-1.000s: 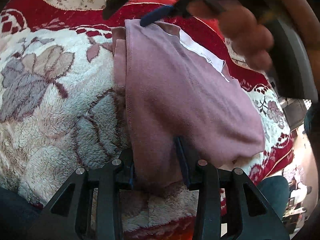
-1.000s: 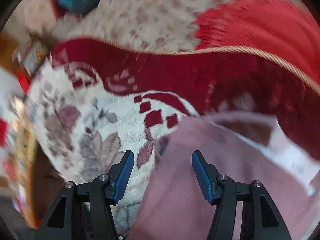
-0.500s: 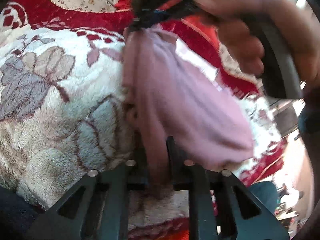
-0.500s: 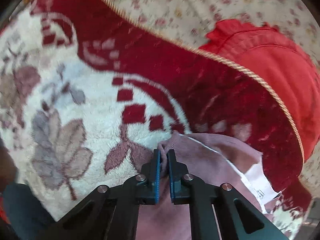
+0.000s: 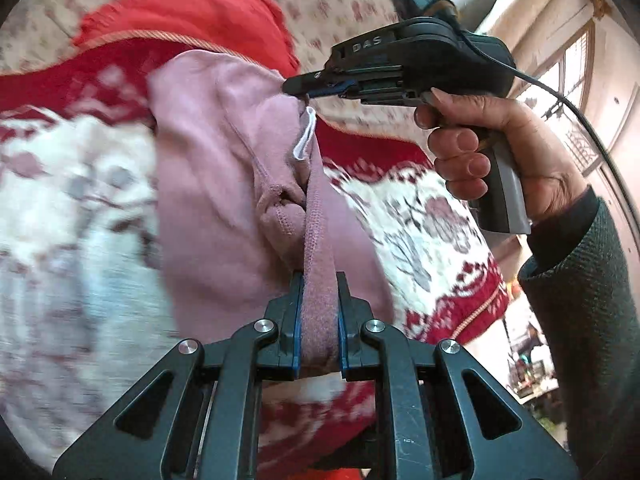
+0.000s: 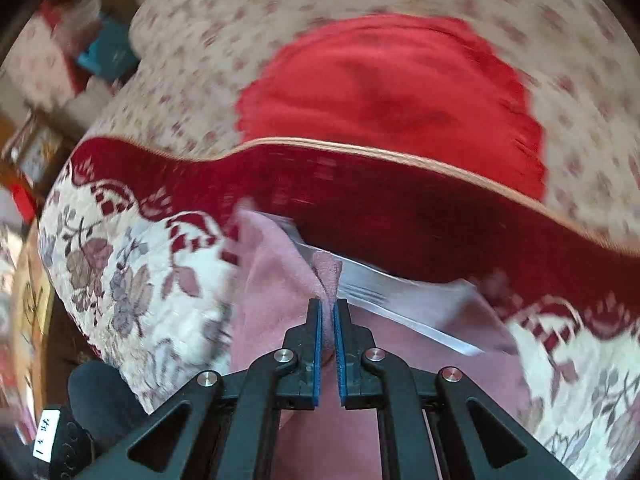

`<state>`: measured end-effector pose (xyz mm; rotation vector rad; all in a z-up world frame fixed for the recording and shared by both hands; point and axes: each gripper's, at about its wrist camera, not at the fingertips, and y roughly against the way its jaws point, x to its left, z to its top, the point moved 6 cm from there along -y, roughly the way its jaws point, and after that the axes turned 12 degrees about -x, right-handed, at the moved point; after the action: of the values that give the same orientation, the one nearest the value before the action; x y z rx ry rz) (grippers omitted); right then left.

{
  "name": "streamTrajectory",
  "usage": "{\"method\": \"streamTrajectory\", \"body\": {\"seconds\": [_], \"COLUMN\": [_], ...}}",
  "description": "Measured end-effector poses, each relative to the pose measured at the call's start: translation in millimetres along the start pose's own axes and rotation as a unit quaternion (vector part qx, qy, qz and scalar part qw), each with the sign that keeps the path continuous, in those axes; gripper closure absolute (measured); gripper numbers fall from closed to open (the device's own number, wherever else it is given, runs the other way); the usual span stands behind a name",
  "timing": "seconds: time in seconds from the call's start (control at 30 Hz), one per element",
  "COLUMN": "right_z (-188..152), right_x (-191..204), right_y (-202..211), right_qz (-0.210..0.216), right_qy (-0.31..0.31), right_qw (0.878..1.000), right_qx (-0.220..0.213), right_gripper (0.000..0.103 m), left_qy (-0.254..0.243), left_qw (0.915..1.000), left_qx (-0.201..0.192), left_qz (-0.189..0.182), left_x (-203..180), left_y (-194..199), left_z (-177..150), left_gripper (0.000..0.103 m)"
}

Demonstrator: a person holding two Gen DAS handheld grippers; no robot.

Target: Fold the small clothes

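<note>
A small pink garment [image 5: 208, 184] hangs bunched above a floral red and cream blanket [image 5: 60, 208]. My left gripper [image 5: 319, 280] is shut on its hem edge, the cloth pinched between the blue pads. In the same view my right gripper [image 5: 298, 88], held by a hand [image 5: 492, 152], clamps the garment's far corner near a white label [image 5: 304, 138]. The right wrist view shows my right gripper [image 6: 328, 308] shut on a fold of the pink garment [image 6: 272, 280], with the white label [image 6: 392, 300] stretched out to the right.
A red cushion [image 6: 392, 92] lies on a beige flowered cover [image 6: 200, 60] beyond the blanket's corded edge [image 6: 360, 148]. A dark green sleeve [image 5: 580, 288] reaches in from the right. A window [image 5: 580, 80] and room clutter show at far right.
Both grippers closed on the pink garment, one at each end, and lifted it off the blanket, so the cloth now hangs gathered between them instead of lying flat.
</note>
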<state>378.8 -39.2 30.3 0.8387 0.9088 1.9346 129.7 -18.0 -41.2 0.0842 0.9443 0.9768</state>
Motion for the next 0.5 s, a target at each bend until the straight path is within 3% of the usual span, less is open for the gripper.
{"method": "streamTrajectory", "body": {"seconds": [0.2,0.4,0.47,0.5], "right_z": [-41.4,-79.0,-94.2,-100.5], "right_x": [-93.6,-132.9,-142.7,-140.6], "right_y": [24.0,34.6,34.5,32.0], "right_qz": [0.006,0.056,0.101,0.122], "right_qy": [-0.076,-0.157,-0.224,-0.248], "right_qw": [0.996,0.981,0.962,0.953], "right_qx": [-0.043,-0.094,-0.117,-0.122], "right_gripper": [0.102,0.102,0.096,0.077], "left_qy": [-0.022,0.009,0.015,0.016], "left_qw": [0.9987,0.9991,0.9994,0.9996], "left_qx": [0.043,0.042,0.03,0.023], "left_qz": [-0.017,-0.006,-0.005,-0.005], "left_x": [-37.3,-32.4,-29.3,-29.9], "left_y": [-45.1,-53.0,-45.3,-41.7], "left_z": [-22.0,-27.7,-24.2,-20.5], "left_gripper": [0.091,0.091,0.091,0.091]}}
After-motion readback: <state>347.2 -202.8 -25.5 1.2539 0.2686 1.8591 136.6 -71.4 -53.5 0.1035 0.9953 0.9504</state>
